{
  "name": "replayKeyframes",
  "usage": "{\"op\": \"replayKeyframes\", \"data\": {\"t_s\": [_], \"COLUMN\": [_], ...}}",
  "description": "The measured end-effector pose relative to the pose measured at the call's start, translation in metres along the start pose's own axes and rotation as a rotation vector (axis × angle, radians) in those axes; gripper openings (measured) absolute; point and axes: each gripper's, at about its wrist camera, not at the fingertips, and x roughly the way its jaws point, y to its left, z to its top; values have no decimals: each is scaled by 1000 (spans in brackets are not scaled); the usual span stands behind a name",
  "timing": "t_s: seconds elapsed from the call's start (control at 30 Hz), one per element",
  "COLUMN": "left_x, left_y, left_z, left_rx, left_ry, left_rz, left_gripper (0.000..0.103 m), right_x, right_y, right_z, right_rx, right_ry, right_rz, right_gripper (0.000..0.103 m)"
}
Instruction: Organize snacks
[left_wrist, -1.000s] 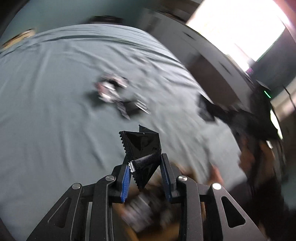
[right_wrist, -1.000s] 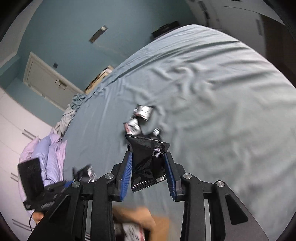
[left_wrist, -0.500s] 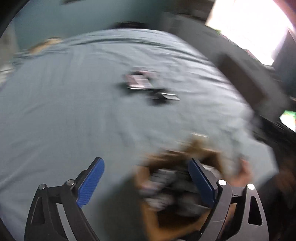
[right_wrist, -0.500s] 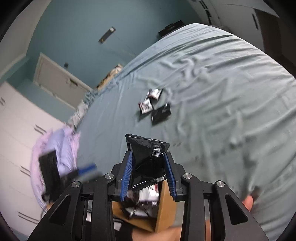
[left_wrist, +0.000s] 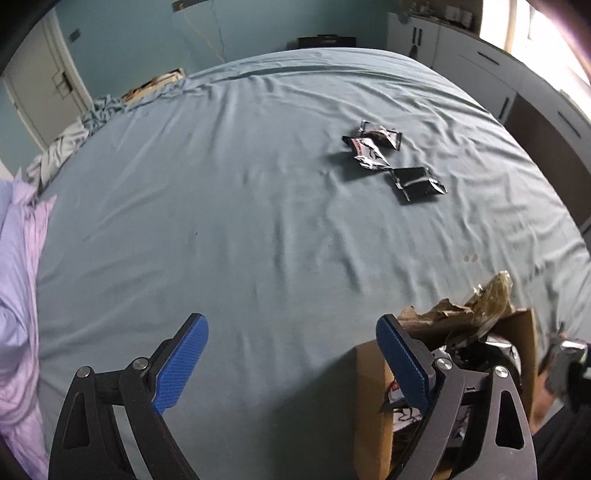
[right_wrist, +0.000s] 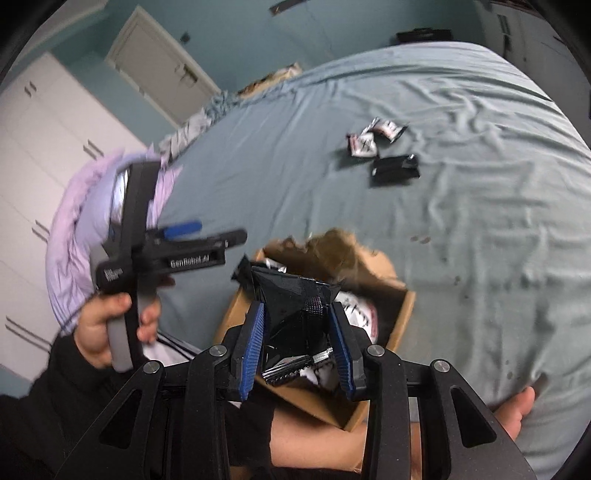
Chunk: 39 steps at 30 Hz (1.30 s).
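Note:
My left gripper (left_wrist: 291, 354) is open and empty above the grey-blue bed sheet; it also shows in the right wrist view (right_wrist: 177, 240), held to the left of the box. My right gripper (right_wrist: 297, 332) is shut on a black snack packet (right_wrist: 295, 306) and holds it over the open cardboard box (right_wrist: 400, 317), which holds several packets. The box (left_wrist: 369, 398) is at the lower right in the left wrist view. Three snack packets lie farther out on the bed: two with white and red print (left_wrist: 380, 134) (left_wrist: 367, 151) and a plain black one (left_wrist: 417, 182).
The bed sheet (left_wrist: 240, 221) is wrinkled. A lilac duvet (left_wrist: 14, 295) lies along the left edge. White wardrobes (right_wrist: 48, 122) and a door (right_wrist: 162, 74) stand beyond the bed. A cabinet (left_wrist: 480, 59) stands at the right under a bright window.
My left gripper opened and no longer holds its black packet; it swung left away from the box. My right gripper moved back over the box with its packet still held.

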Motion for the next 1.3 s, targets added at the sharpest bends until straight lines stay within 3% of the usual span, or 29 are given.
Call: {"op": "replayKeyframes", "data": {"t_s": [0.13,0.2,0.27,0.33,0.37,0.6,1.3], "left_x": [0,2,2,2,2,5,3], "left_y": [-6,-7,-8,-7,-7,-7,-12], "left_z": [-1,-1,-1,0,0,-1,-3], "left_rx": [31,39,43,42,41,43,77], "left_ry": [-1,4,6,6,7,19,13], "left_rz": [13,18,21,20,20,24,47], "left_gripper": [94,94,94,94,94,94,94], "right_x": [23,26,24,20,17,5,4], "right_y": [-5,-7,-7,-13,-15,-34,-40], "right_z": [5,10,12,16,14,20,12], "right_rx": [72,78,87,131,145,263,276], "right_ry": [107,107,85,63,59,-1,-11], "right_rz": [17,-6,-11,17,27,19,9], "right_gripper": [34,37,49,68,71,71,71]}}
